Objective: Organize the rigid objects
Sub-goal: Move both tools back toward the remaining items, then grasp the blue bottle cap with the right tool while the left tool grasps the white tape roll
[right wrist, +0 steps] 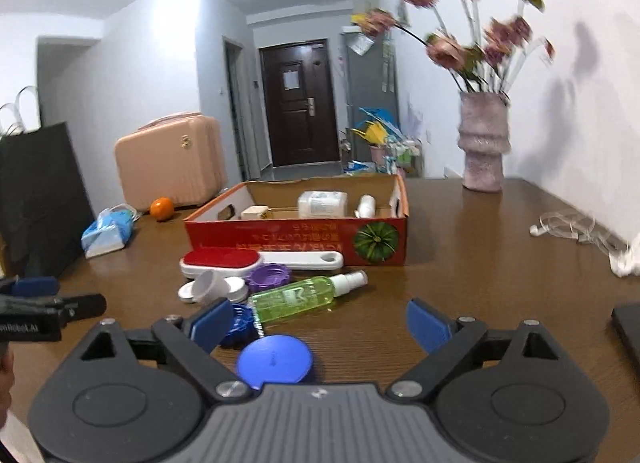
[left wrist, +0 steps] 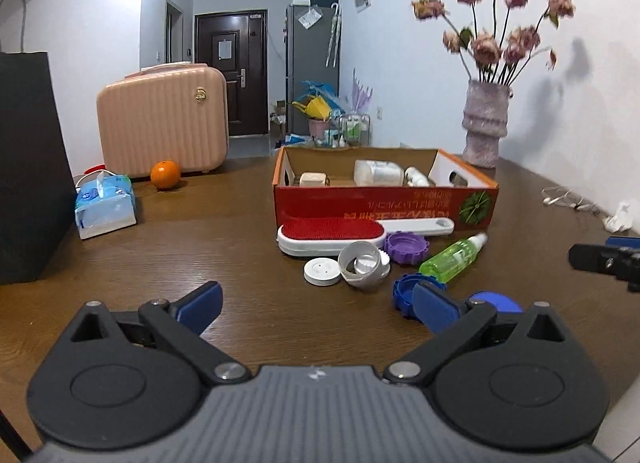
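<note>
Green spray bottle (left wrist: 456, 257) lies on the bench ahead-right of the left gripper (left wrist: 316, 311), fingers spread, empty. Right view: bottle (right wrist: 306, 295) lies just ahead-left of the right gripper (right wrist: 320, 327) (likely nearer), long axis crosswise, nozzle rightward; fingers apart, holding nothing.

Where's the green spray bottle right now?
The green spray bottle lies on its side on the table in front of the red box, beside the purple lid.
</note>
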